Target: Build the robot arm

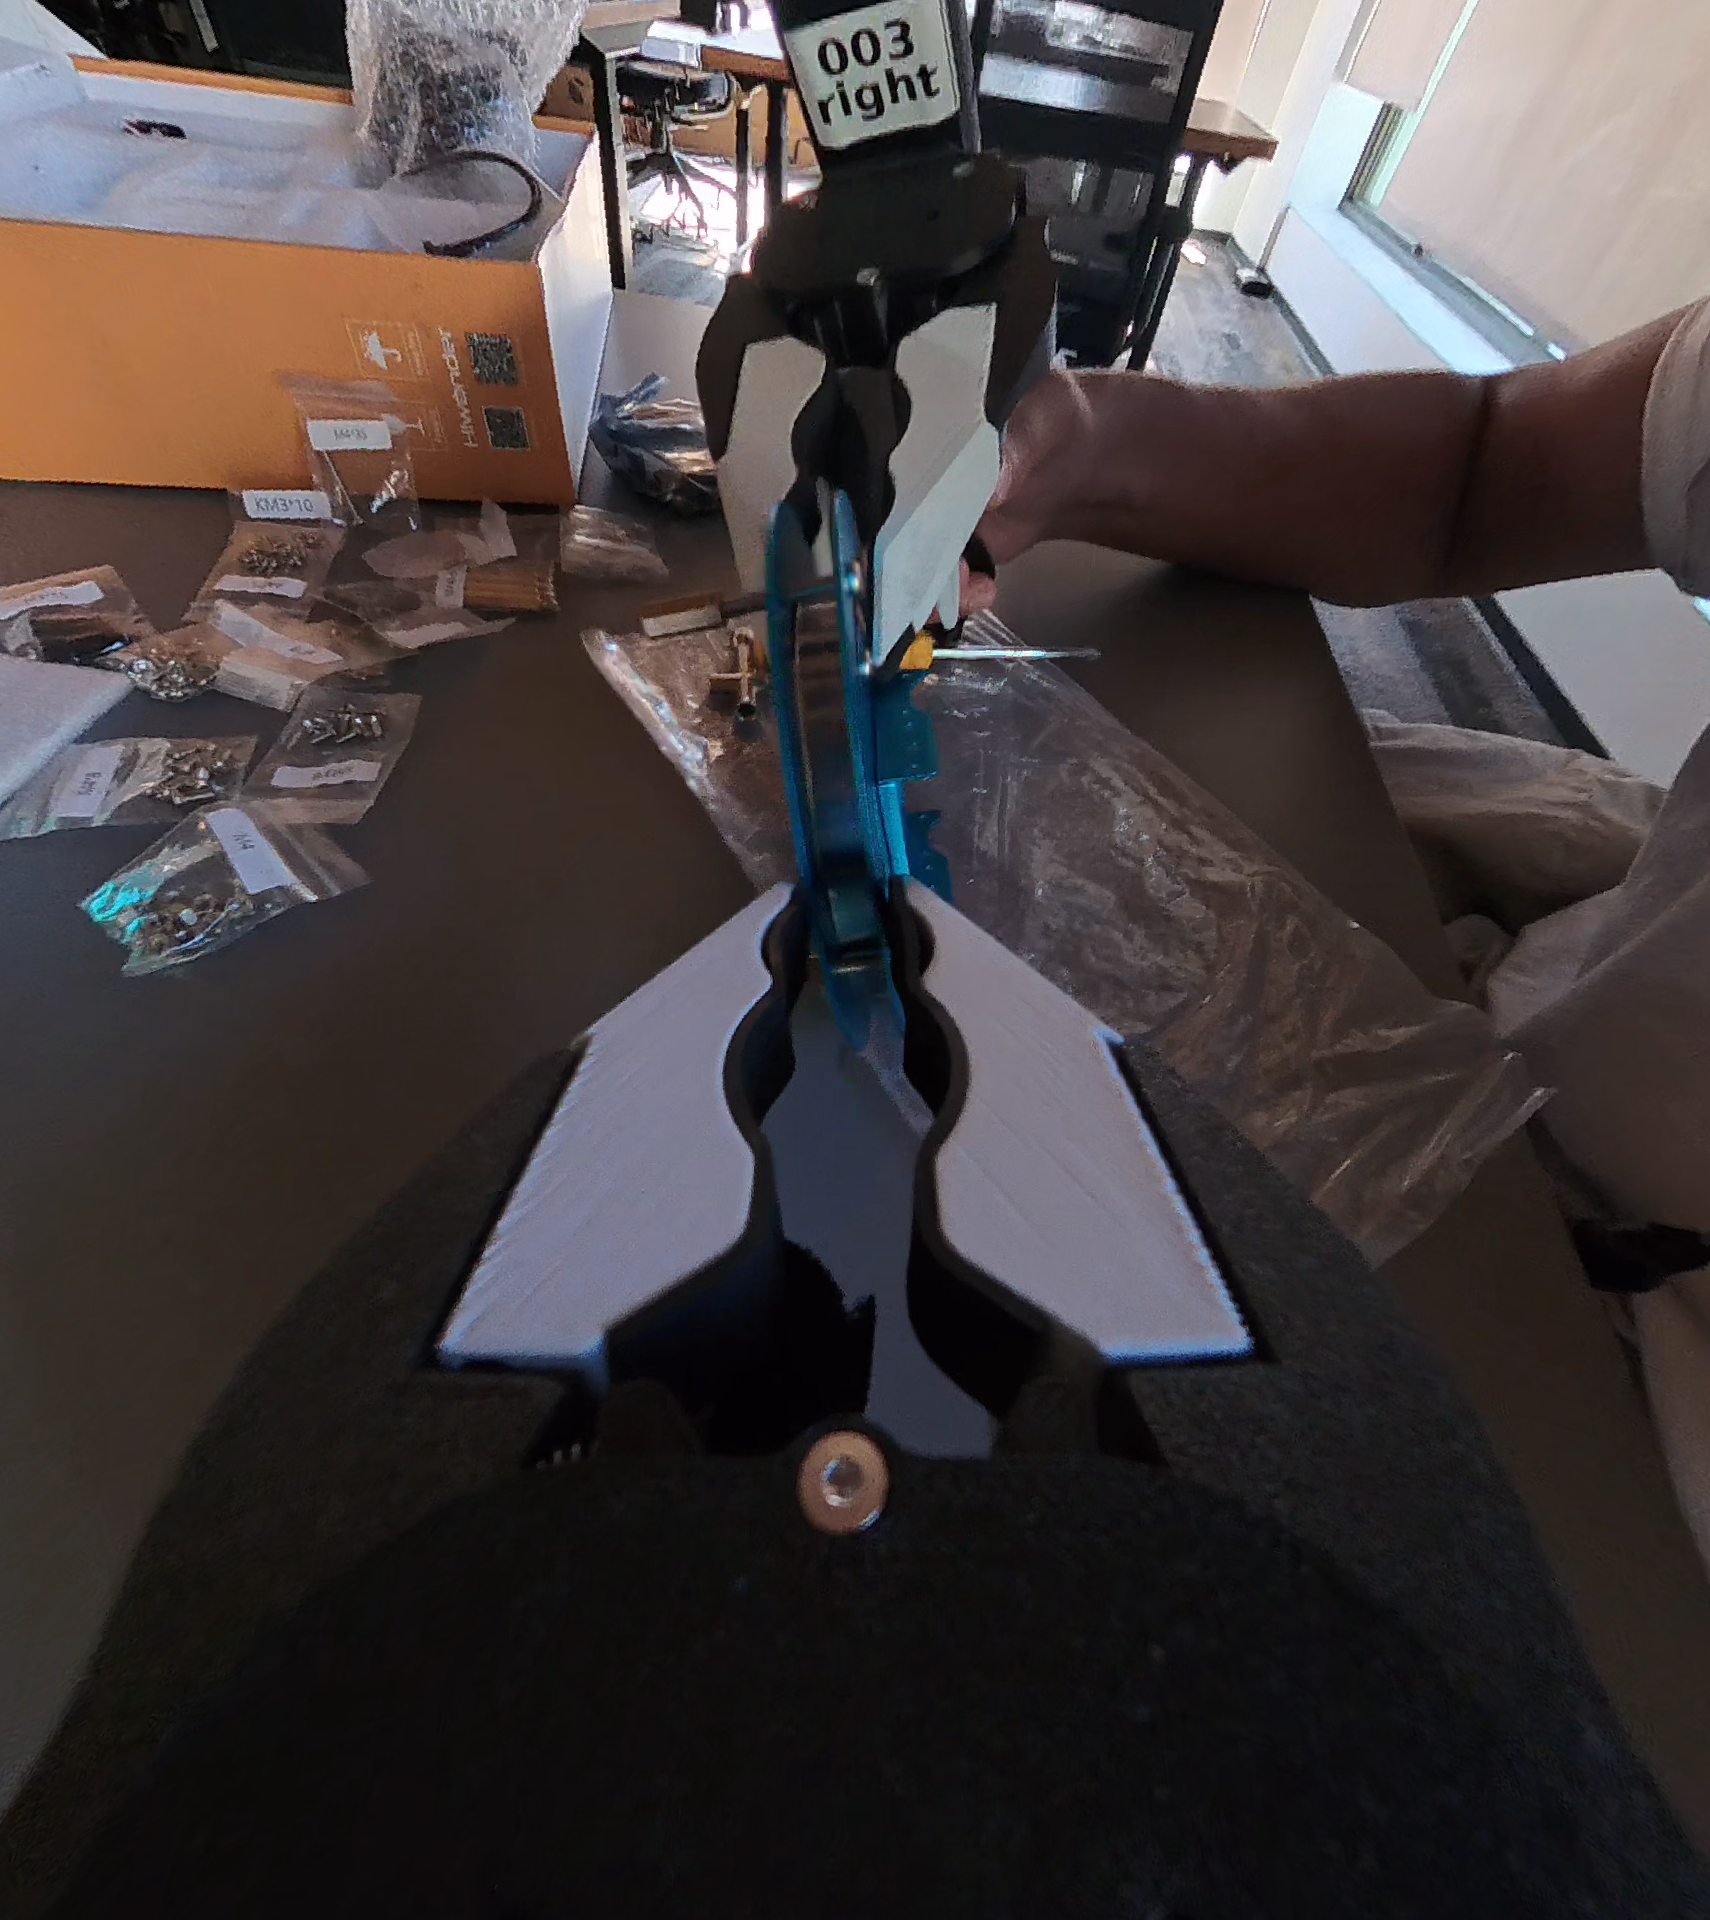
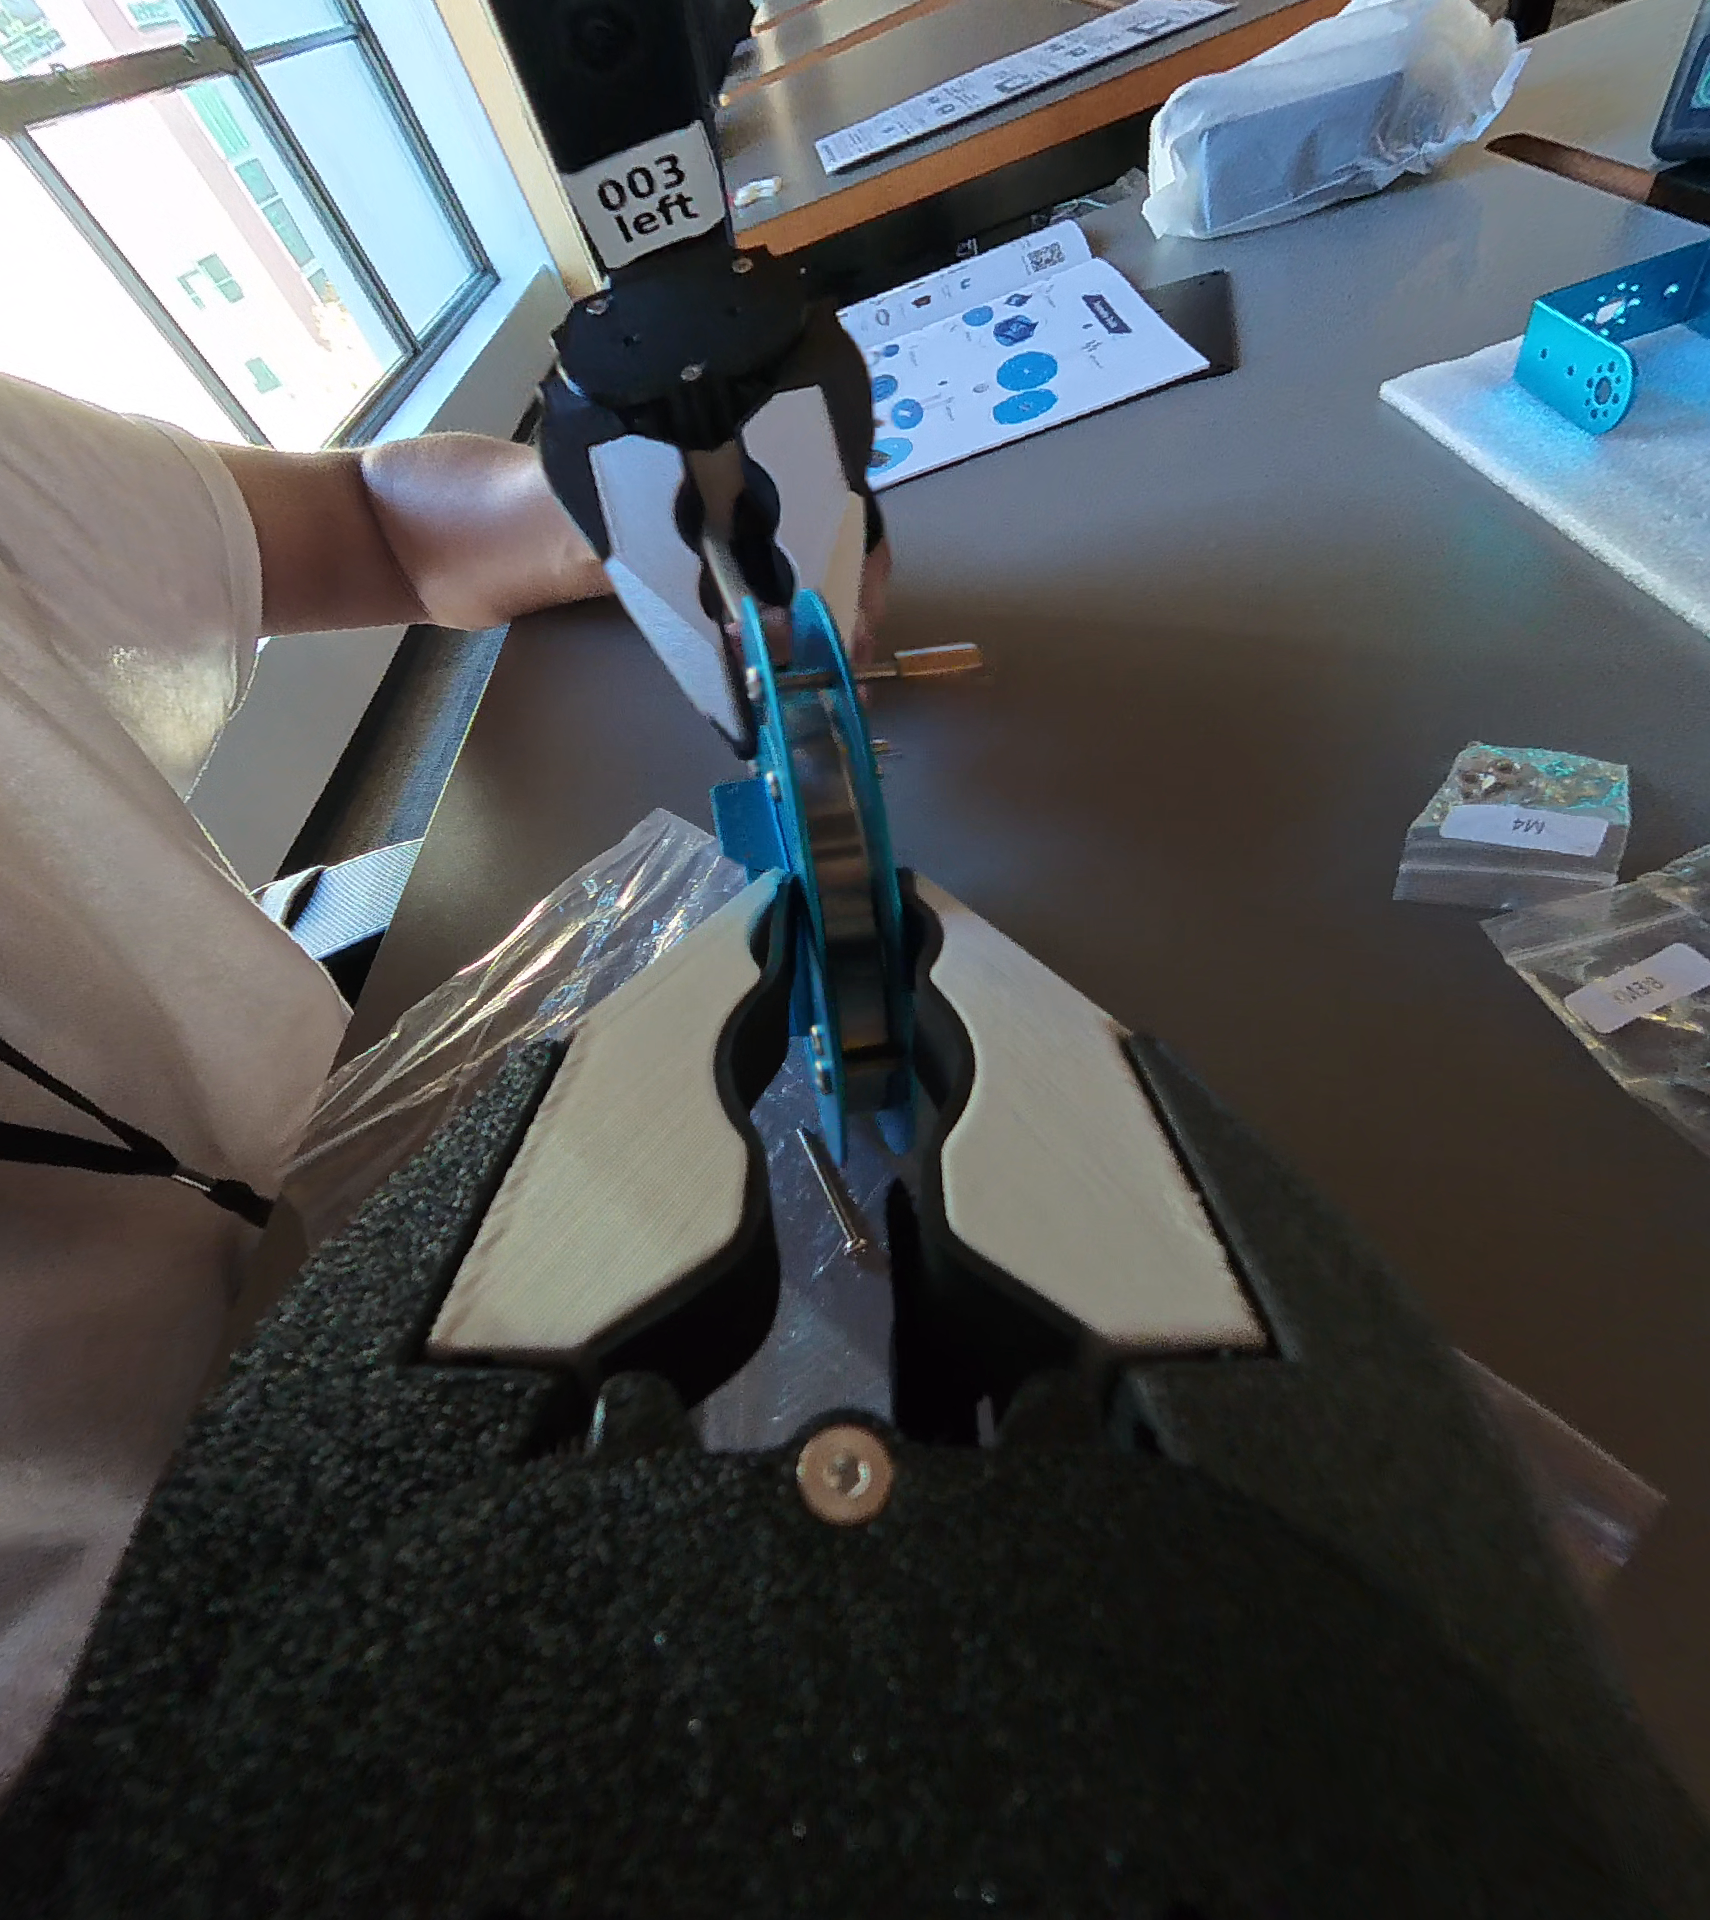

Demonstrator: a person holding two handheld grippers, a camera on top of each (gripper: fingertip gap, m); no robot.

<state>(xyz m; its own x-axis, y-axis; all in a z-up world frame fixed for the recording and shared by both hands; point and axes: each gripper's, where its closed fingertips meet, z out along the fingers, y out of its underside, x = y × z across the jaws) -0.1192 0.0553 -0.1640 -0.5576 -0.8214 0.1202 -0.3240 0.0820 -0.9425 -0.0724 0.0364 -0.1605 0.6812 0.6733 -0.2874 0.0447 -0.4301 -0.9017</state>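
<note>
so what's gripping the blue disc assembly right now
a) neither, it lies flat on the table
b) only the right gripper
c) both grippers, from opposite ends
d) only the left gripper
c: the left gripper and right gripper each close on opposite ends of the upright blue disc assembly.

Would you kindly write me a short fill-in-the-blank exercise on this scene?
1. Both grippers clamp the ____ disc assembly from opposite ends.
2. The open box behind the screw bags is ____.
3. A loose ____ lies on the plastic wrap between the right gripper's fingers.

Missing: blue; orange; screw
</note>
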